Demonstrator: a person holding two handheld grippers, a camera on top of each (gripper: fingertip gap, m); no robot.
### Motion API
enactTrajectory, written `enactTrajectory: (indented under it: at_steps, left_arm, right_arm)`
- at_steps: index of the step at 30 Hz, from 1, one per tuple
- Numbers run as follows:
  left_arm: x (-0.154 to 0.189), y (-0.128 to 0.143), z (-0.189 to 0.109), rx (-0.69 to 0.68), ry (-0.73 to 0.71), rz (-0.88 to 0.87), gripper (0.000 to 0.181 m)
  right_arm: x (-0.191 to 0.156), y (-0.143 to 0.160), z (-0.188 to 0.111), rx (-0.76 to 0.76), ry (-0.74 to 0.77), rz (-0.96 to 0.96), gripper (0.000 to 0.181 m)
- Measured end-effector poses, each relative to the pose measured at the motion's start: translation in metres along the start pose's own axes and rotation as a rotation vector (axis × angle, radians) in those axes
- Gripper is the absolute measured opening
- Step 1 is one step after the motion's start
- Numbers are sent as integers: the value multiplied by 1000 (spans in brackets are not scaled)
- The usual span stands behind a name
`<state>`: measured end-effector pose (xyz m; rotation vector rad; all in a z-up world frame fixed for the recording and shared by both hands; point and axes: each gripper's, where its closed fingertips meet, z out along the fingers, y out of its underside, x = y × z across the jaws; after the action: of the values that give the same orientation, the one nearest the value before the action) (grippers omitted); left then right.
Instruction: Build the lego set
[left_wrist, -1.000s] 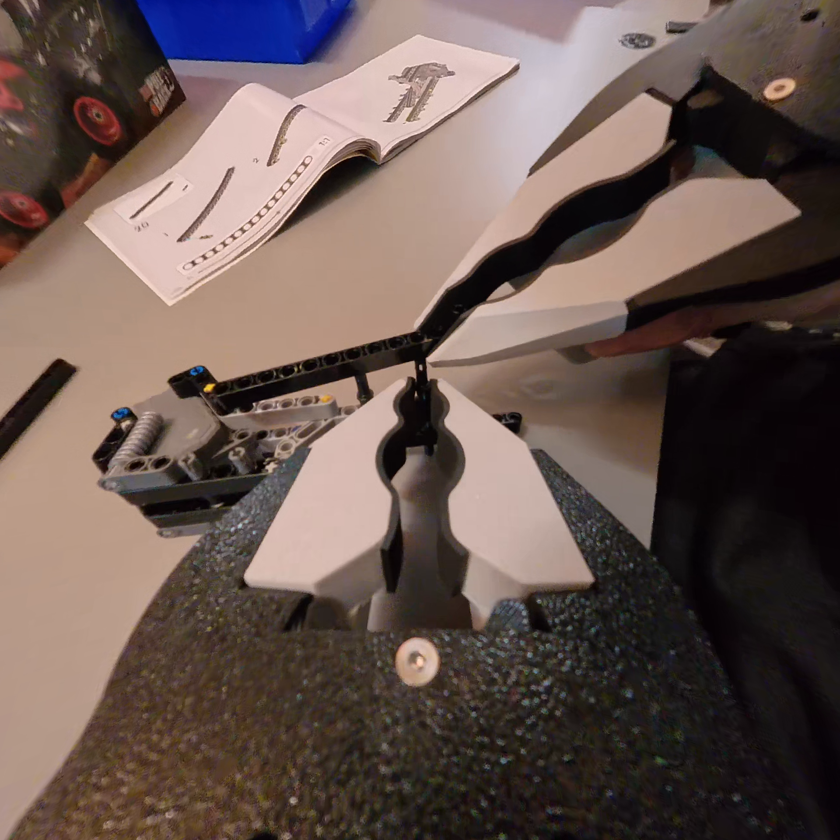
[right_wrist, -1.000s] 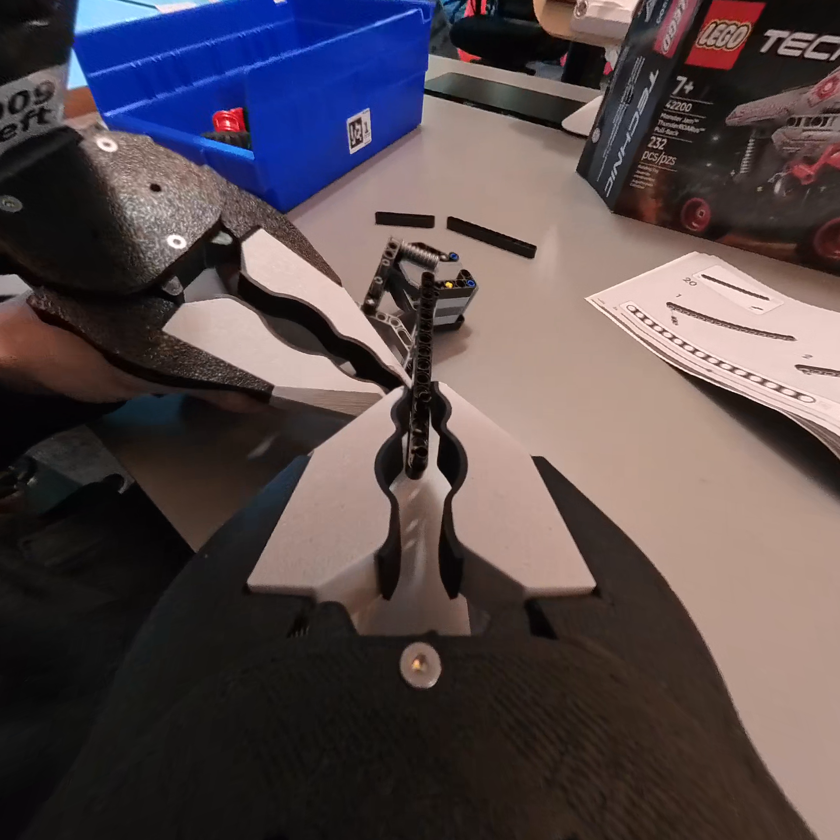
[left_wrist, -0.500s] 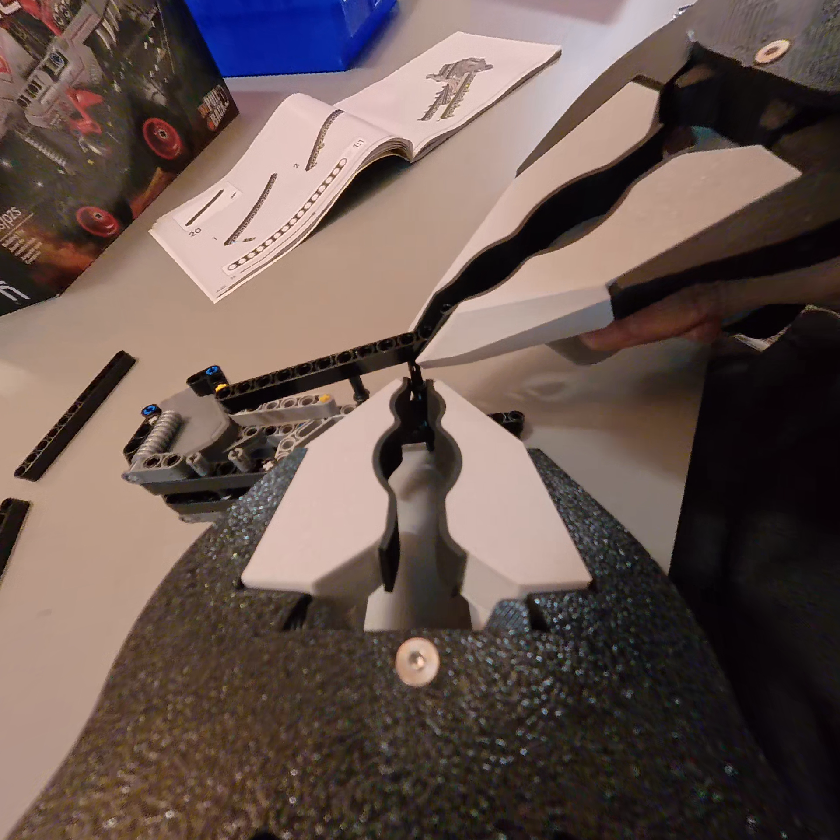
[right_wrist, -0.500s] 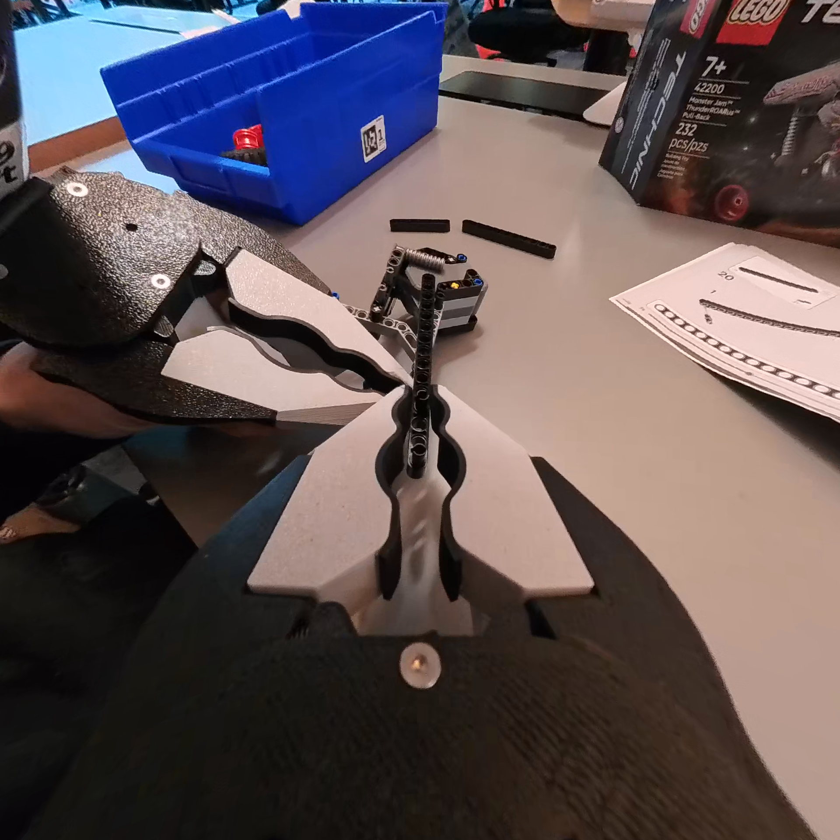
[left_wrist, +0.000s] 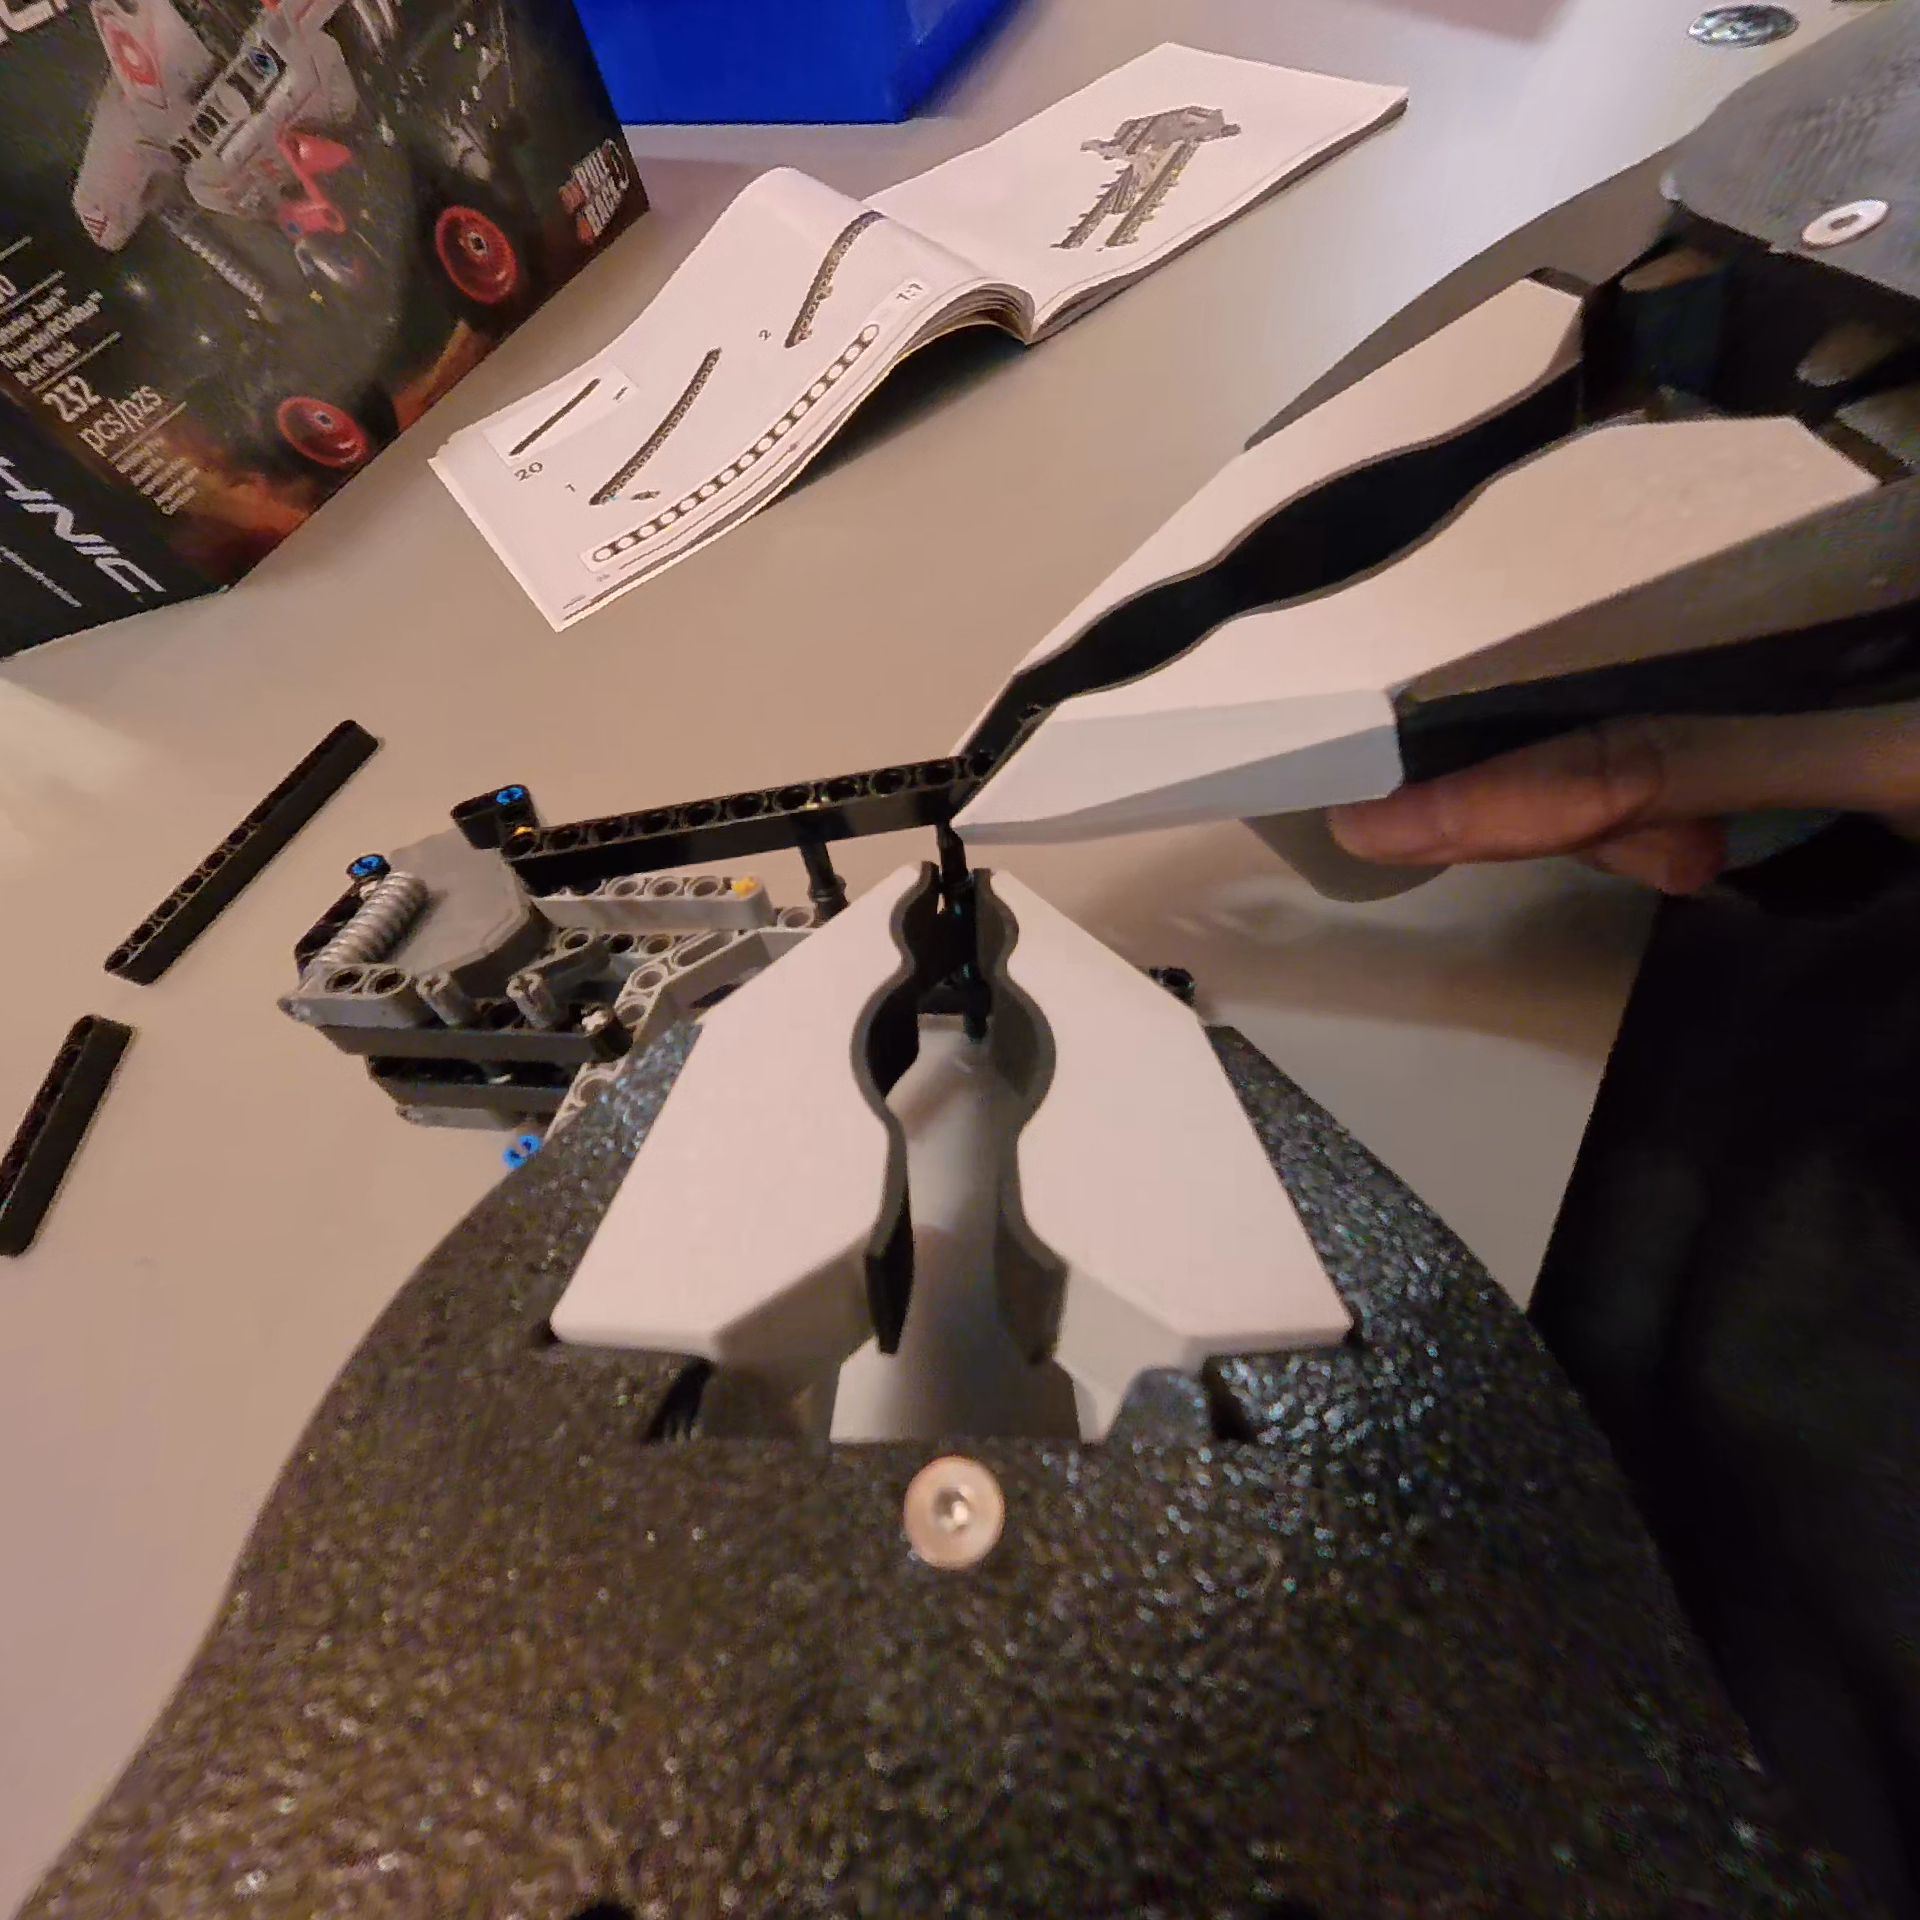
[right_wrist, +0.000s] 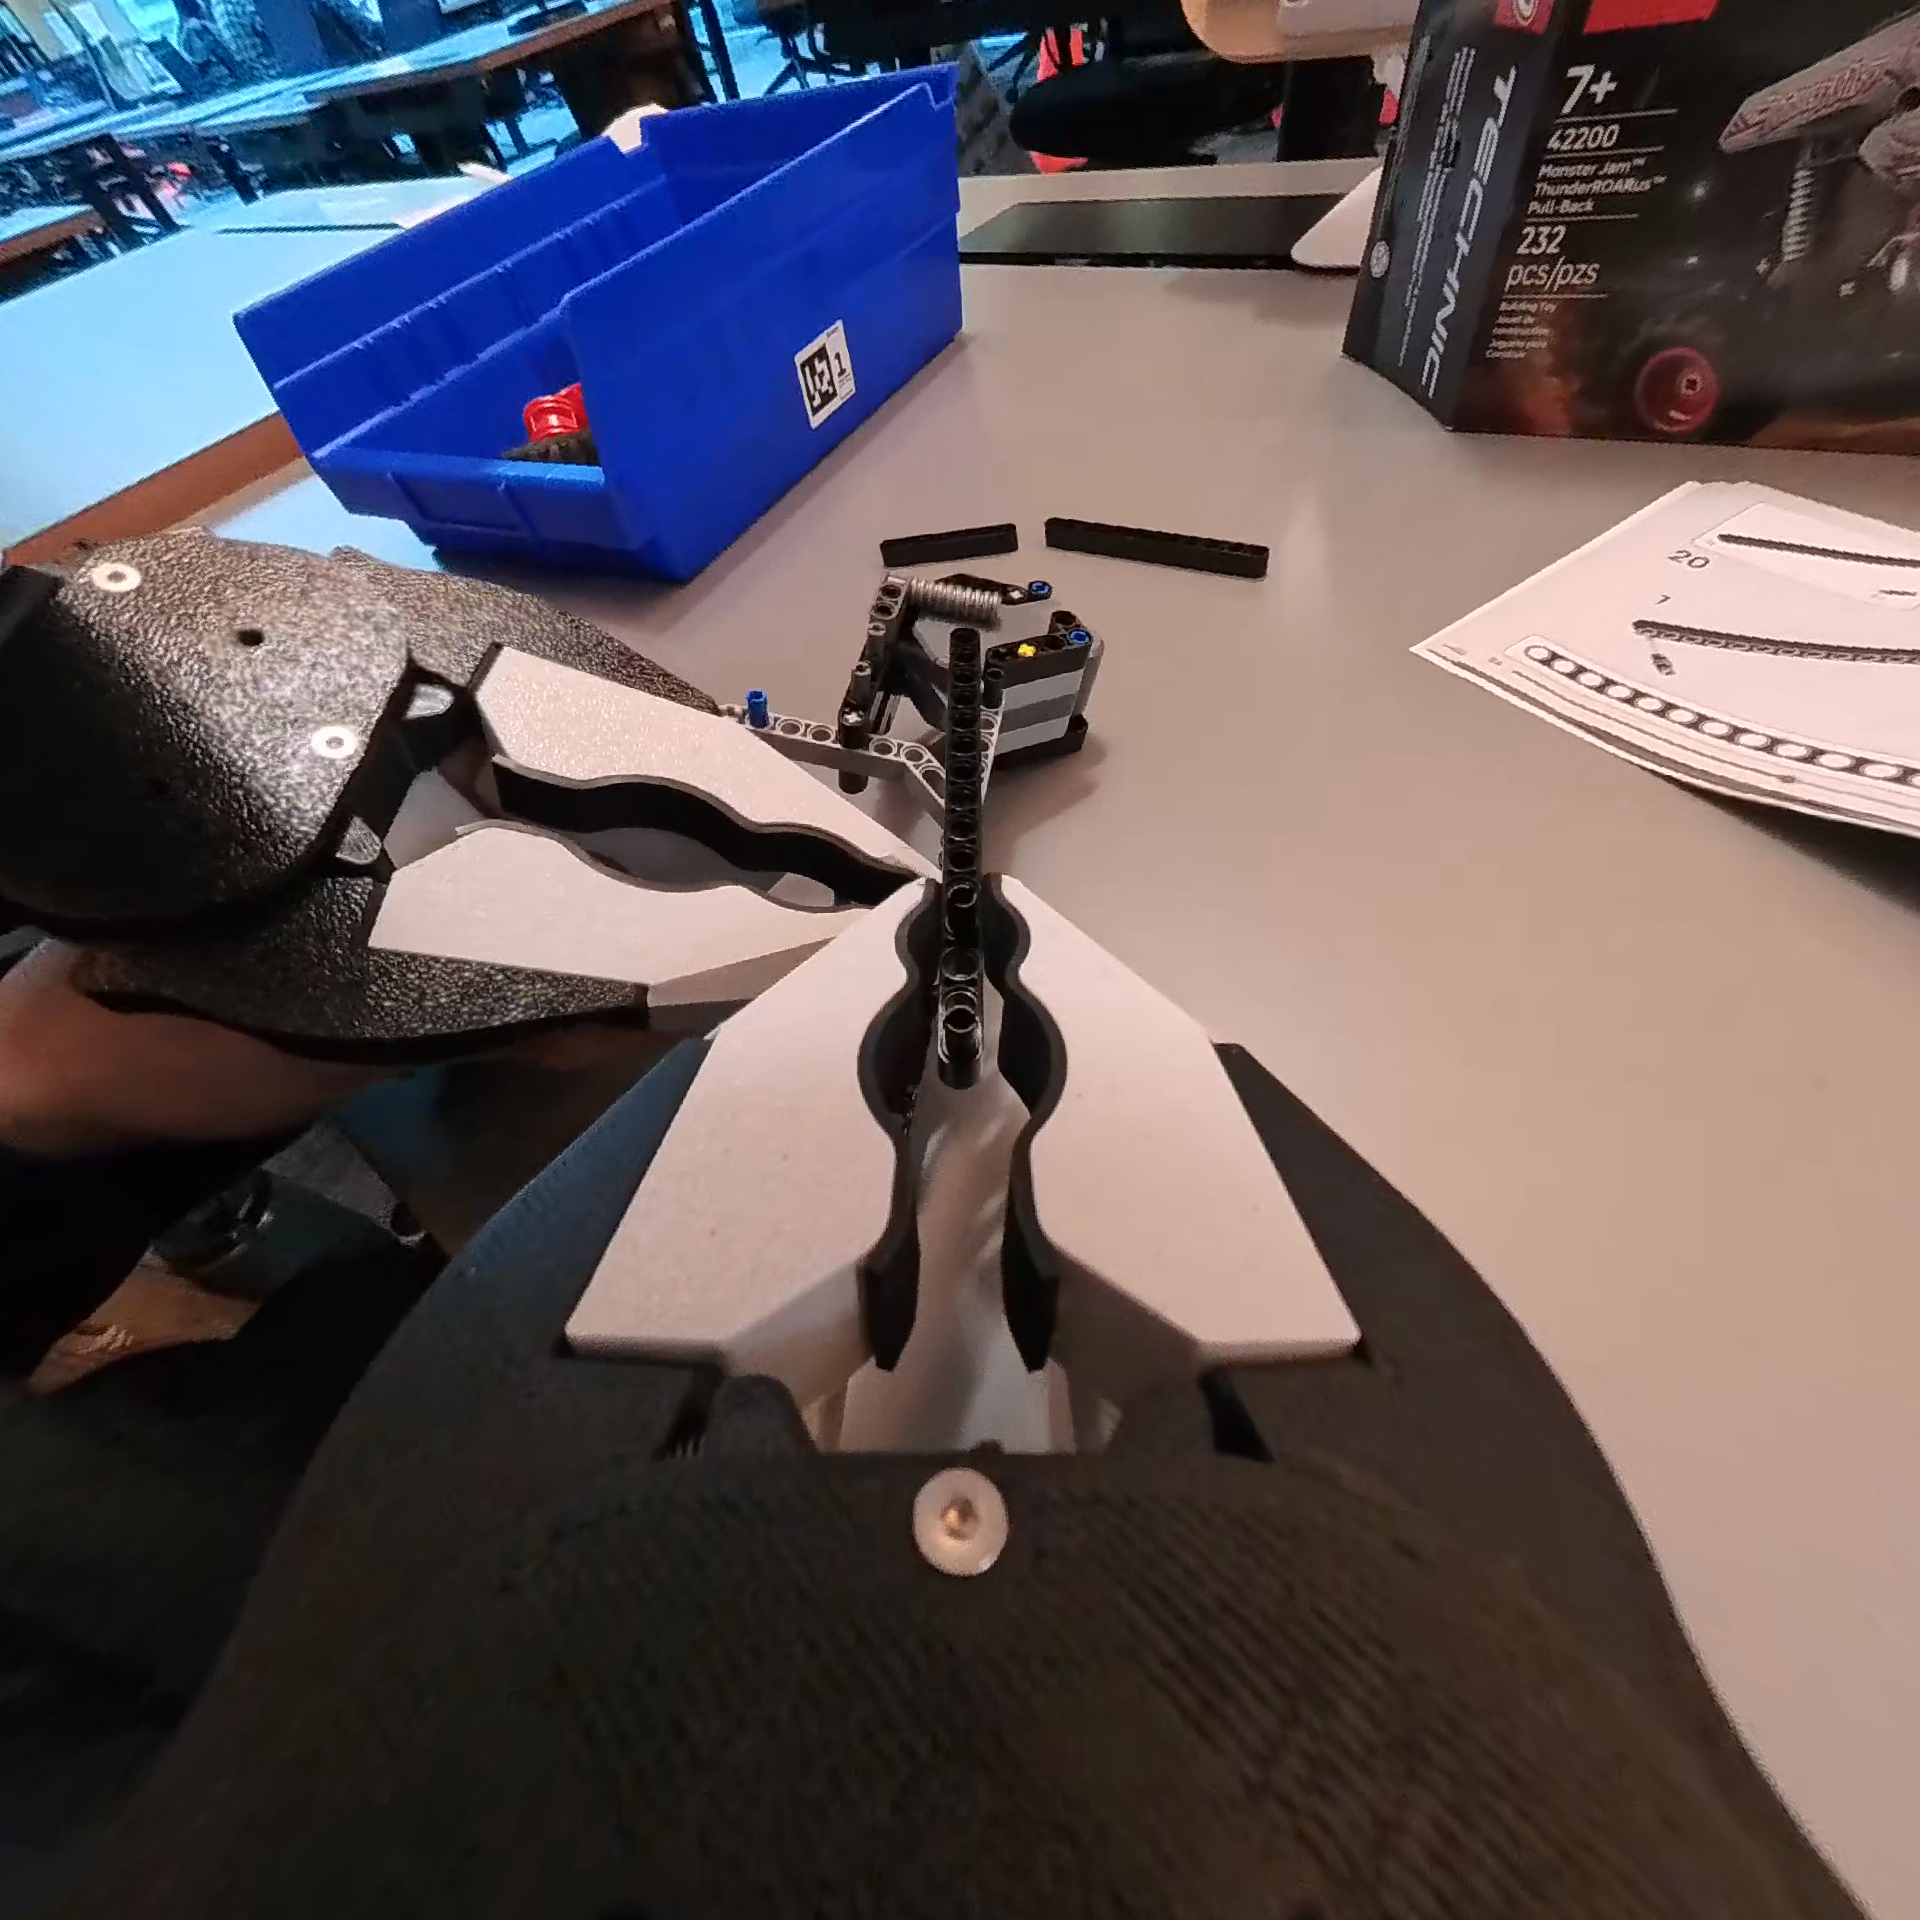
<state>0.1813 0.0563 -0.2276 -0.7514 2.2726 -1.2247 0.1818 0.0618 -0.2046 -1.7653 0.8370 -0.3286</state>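
My right gripper (right_wrist: 961, 899) is shut on the near end of a long black holed beam (right_wrist: 961, 790). The beam reaches out over the grey and black lego assembly (right_wrist: 977, 665) on the table. My left gripper (left_wrist: 951, 883) is shut on a small black pin (left_wrist: 951, 857) held upright just under the beam (left_wrist: 727, 810), by the right gripper's tips (left_wrist: 987, 769). A second black pin (left_wrist: 823, 873) hangs from the beam. The assembly (left_wrist: 468, 966) has a silver spring and blue pins. The left gripper (right_wrist: 894, 873) comes in from the left in the right wrist view.
Two loose black beams (right_wrist: 948, 544) (right_wrist: 1155, 547) lie beyond the assembly. A blue bin (right_wrist: 623, 343) stands at the back left, the set's box (right_wrist: 1662, 208) at the back right. An open instruction booklet (left_wrist: 831, 343) lies on the grey table. A hand (left_wrist: 1558, 810) holds the right gripper. The grippers are tip to tip, or close to it.
Both views have swung, bringing more of the box and the loose beams into sight. Both grips are unchanged, and the pin stays under the beam's near end.
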Motion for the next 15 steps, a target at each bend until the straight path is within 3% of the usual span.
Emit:
enactTrajectory:
  at_steps: [3, 5, 7, 15]
  left_arm:
    - [0, 0, 0, 3, 14, -14, 5]
    - [-6, -2, 0, 13, -28, 2, 14]
    - [-3, -2, 0, 16, -26, 48, 5]
    - [-3, -1, -2, 12, -14, 28, 5]
  right_arm:
    - [-1, 0, 0, 1, 13, -24, 5]
    - [-3, 0, 1, 5, 16, -33, 5]
    - [-4, 0, 1, 5, 16, -33, 5]
    - [-6, -2, 1, 1, 44, -119, 6]
